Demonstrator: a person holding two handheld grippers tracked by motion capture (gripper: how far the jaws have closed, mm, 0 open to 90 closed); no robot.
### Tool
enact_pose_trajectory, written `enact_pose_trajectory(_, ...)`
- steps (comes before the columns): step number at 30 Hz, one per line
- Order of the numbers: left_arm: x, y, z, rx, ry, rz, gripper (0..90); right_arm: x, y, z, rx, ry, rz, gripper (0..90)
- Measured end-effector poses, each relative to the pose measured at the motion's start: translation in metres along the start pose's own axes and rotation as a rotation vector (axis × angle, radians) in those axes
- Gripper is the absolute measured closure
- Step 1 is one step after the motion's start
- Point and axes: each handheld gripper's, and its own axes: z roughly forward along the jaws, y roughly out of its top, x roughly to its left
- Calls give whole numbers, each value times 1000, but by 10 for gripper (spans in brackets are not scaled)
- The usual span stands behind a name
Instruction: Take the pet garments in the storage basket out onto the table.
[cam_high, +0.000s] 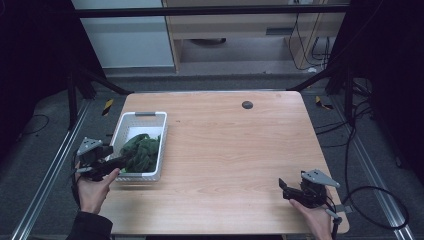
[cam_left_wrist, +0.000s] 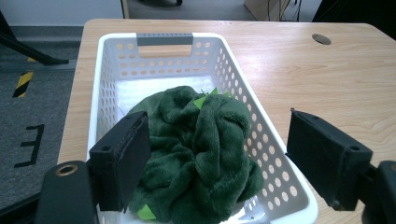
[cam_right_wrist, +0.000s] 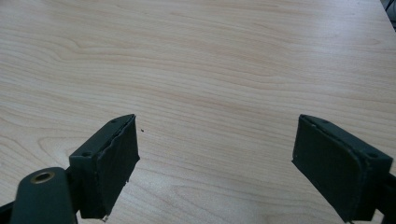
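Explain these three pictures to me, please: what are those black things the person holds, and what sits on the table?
A person stands at a wooden table, holding a two-jawed claw in each hand. One picture looks down from above; the other two come from small cameras riding on each claw, looking along its black jaws. The left claw hangs open over a white basket with a crumpled green plush cloth lying inside; the jaws do not press it. The right claw is open above bare wood, holding nothing.

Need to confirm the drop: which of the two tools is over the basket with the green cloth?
The left tool: its open jaws straddle the green cloth in the white basket. The right tool faces bare table.
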Motion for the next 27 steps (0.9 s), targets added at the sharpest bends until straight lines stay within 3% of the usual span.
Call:
enact_pose_trajectory(15, -4, 25, 14, 64, 13, 59, 208, -1, 0, 1, 5, -1, -12, 140)
enact_pose_trajectory(20, -9, 32, 25, 116, 24, 98, 205, 0, 0, 2, 10, 2, -13, 139)
enact_pose_trajectory(27, -12, 37, 33, 154, 23, 116, 201, 0, 0, 2, 14, 7, -8, 138)
